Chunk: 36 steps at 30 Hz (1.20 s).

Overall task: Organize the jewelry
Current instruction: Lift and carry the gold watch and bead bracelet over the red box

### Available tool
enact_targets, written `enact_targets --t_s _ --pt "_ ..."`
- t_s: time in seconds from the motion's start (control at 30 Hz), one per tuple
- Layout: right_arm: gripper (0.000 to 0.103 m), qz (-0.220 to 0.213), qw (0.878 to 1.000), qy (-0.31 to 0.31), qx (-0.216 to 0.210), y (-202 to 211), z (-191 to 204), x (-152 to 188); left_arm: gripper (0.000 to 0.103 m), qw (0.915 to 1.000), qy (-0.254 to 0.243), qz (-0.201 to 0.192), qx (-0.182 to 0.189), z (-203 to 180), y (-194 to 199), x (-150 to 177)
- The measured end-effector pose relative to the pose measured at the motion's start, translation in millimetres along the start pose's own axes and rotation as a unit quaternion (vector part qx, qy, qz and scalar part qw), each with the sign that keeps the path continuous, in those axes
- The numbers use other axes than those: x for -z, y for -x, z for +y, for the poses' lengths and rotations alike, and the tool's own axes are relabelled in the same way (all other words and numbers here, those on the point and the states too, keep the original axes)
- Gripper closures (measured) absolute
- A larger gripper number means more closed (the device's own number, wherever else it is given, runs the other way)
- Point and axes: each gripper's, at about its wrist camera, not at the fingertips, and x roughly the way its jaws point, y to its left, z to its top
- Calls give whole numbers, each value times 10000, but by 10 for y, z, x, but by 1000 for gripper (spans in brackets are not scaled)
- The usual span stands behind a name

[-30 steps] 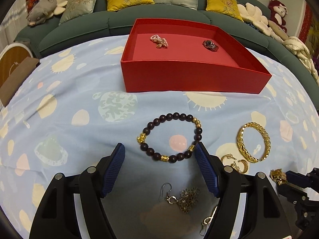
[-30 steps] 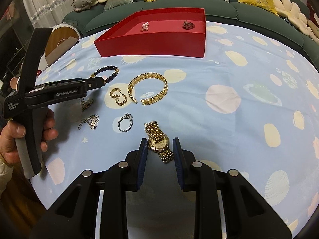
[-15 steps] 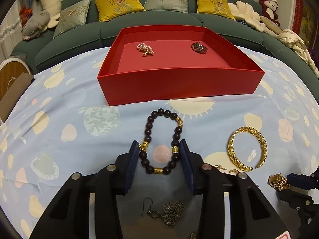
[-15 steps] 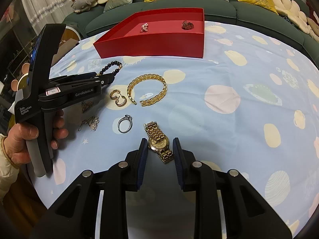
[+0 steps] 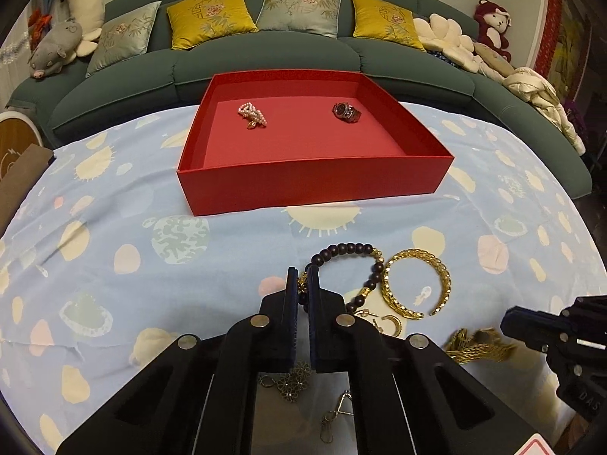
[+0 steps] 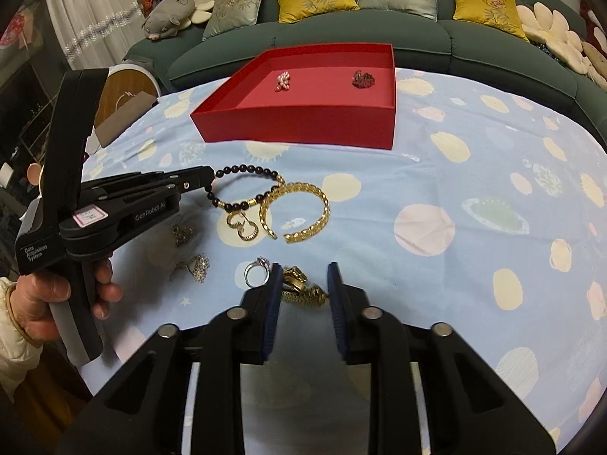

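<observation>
light: dim warm indoor, overhead | shadows: soft, under left claw (image 5: 302, 284) and right claw (image 6: 304, 282) at 6 o'clock | glare: none | blur: gold watch (image 5: 478, 345) smeared at 4 o'clock, rest sharp | distortion: strong fisheye bowing, sofa (image 5: 265, 57) curved at 12 o'clock, black vignette corners

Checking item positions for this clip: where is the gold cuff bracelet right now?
The gold cuff bracelet lies on the tablecloth, right of the dark bead bracelet, in front of the red tray.
</observation>
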Motion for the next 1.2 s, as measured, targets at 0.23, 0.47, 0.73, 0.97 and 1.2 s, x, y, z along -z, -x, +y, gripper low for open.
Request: enact_targets --t_s 0.23,0.47,0.73,0.97,1.2 --pt "103 -156 9999 -66 10 63 9 -132 101 9999 117 -19 58 79 139 19" --pt "51 164 9998 143 48 -106 40 38 100 9998 182 77 27 170 174 97" --pt "67 448 9980 452 67 -350 257 137 100 9999 112 83 16 161 191 132" --pt "95 420 9988 191 137 -311 92 152 101 9998 124 105 71 161 212 145" --pt "95 219 9995 180 131 -166 62 119 101 9997 107 -19 224 79 346 97"
